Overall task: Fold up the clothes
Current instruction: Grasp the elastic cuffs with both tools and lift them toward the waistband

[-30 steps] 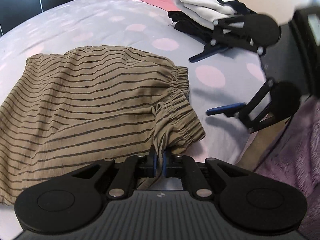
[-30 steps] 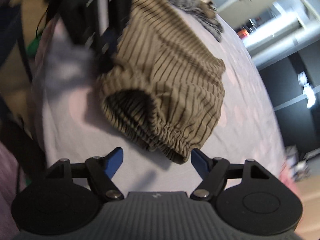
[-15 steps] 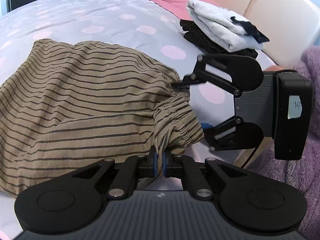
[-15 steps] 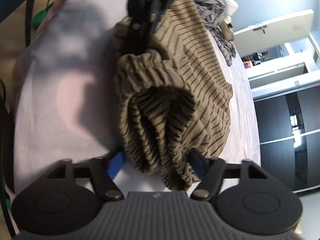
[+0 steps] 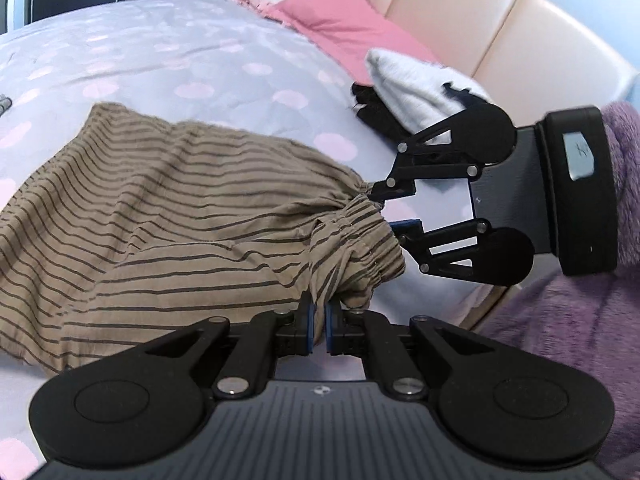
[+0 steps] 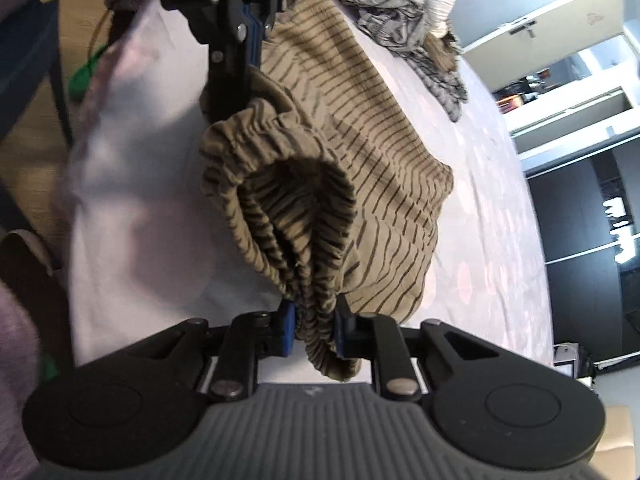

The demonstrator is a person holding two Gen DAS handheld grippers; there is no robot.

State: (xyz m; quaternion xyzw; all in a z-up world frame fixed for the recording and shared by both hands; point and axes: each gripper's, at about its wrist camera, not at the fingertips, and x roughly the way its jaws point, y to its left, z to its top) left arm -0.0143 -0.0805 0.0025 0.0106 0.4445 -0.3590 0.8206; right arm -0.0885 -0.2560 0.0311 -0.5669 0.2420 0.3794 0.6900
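Tan trousers with thin dark stripes (image 5: 168, 216) lie on the dotted bedspread (image 5: 160, 56), their gathered elastic waistband (image 5: 360, 236) lifted at the near edge. My left gripper (image 5: 318, 330) is shut on one side of that waistband. My right gripper (image 6: 314, 334) has the bunched waistband (image 6: 280, 184) between its blue pads, and its jaws are closing on the cloth. In the left wrist view the right gripper (image 5: 394, 210) comes in from the right at the band's far end. In the right wrist view the left gripper (image 6: 252, 36) holds the band from above.
Folded white and black clothes (image 5: 408, 92) sit near a pink pillow (image 5: 344, 20) by the padded headboard (image 5: 460, 20). A crumpled grey striped garment (image 6: 404, 12) lies farther along the bed. A purple fleece sleeve (image 5: 580, 340) is at right. The bed edge and wooden floor (image 6: 36, 80) lie alongside.
My right gripper came in to the waistband's end and its wide jaws narrowed around the gathered cloth. Both grippers rose, lifting the waistband off the bedspread.
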